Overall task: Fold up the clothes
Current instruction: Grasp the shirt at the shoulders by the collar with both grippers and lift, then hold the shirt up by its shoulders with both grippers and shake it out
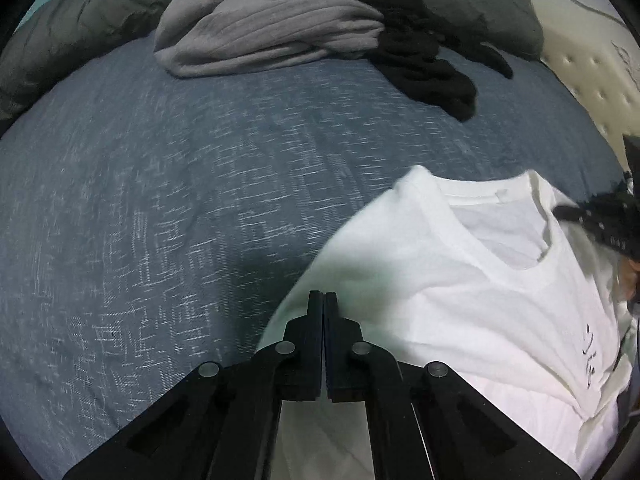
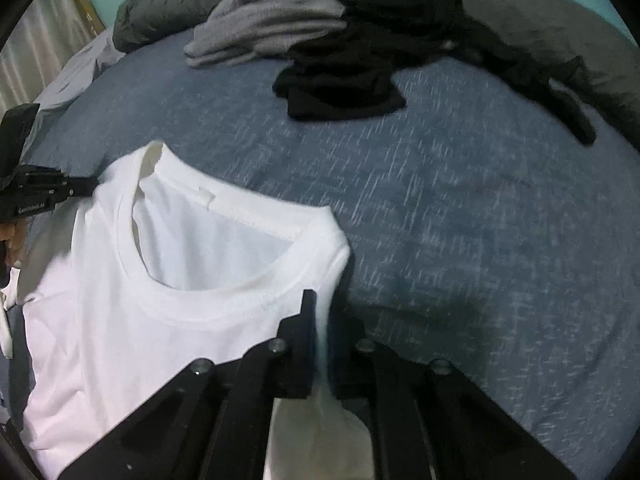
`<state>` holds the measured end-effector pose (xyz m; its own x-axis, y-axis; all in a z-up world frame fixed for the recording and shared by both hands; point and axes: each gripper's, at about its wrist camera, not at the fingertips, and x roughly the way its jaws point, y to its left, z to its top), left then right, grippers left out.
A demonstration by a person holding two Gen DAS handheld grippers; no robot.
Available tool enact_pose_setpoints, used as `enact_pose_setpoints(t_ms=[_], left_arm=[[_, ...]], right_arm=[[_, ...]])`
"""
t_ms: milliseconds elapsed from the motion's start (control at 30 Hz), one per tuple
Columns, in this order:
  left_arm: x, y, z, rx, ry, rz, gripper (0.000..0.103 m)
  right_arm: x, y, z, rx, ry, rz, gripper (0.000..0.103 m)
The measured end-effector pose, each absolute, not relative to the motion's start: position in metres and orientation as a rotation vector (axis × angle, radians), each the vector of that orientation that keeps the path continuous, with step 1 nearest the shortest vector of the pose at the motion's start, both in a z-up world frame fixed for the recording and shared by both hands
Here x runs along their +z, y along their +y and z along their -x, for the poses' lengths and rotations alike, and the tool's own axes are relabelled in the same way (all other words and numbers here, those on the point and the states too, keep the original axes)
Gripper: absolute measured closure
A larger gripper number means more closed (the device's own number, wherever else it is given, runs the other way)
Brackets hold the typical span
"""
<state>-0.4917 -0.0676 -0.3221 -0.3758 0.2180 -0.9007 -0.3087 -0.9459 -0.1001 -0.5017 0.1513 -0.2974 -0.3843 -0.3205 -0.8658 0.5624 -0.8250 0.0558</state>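
Looking at a white tee [image 1: 460,300] held up by both shoulders over a blue bed [image 1: 160,200], chest side facing the cameras, collar [image 2: 224,300] sagging open in the middle.

Starting on the left with the left tongs [image 1: 322,300]: squeezed flat together, no gap at all between the fingers, white cloth trailing out underneath. From the right wrist view, looks clamped right on the tee's shoulder edge, just beside the collar.

Moving across to the tee itself: hangs slack between the two grips, lower part draping down out of view. Seems thin, light and totally floppy, so no stiffness to count on and basically no weight to fight. Probably sags or bunches wherever nothing supports it. Not fragile, not really slippery either, though a single thin layer could creep out of a loose pinch. Best bite points, going by the look: the shoulder seams and the ribbed collar band, thicker there and less likely to slide. Keeping both holds level and pulled apart should keep the front flat.

Over on the right, the right tongs [image 2: 323,312]: closed down on a fold of white cloth at the other shoulder, fabric sandwiched between the fingers and spilling below them.

Further back on the bed, well apart from the tee: a grey sweater [image 1: 264,24] and some black clothes [image 2: 344,80] in a heap.
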Motion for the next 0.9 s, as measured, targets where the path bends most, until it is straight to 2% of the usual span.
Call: enact_pose_setpoints(t_ms=[400, 667, 767, 800, 900], left_arm=[[-0.284, -0.057, 0.487, 2.41, 0.134, 1.444, 0.103], [-0.312, -0.051, 0.501, 2.357, 0.156, 1.543, 0.103], [-0.322, -0.049, 0.5, 2.352, 0.203, 1.554, 0.095], [-0.326, -0.048, 0.5, 2.353, 0.228, 1.557, 0.089], [-0.332, -0.049, 0.5, 2.36, 0.227, 1.558, 0.089]], right_arm=[[-0.251, 0.159, 0.507, -2.325, 0.367, -1.158, 0.099], [-0.26, 0.158, 0.507, -2.293, 0.402, -1.197, 0.099], [-0.267, 0.161, 0.506, -2.284, 0.408, -1.208, 0.099], [-0.269, 0.162, 0.505, -2.282, 0.407, -1.211, 0.099], [-0.273, 0.164, 0.506, -2.28, 0.394, -1.218, 0.099]])
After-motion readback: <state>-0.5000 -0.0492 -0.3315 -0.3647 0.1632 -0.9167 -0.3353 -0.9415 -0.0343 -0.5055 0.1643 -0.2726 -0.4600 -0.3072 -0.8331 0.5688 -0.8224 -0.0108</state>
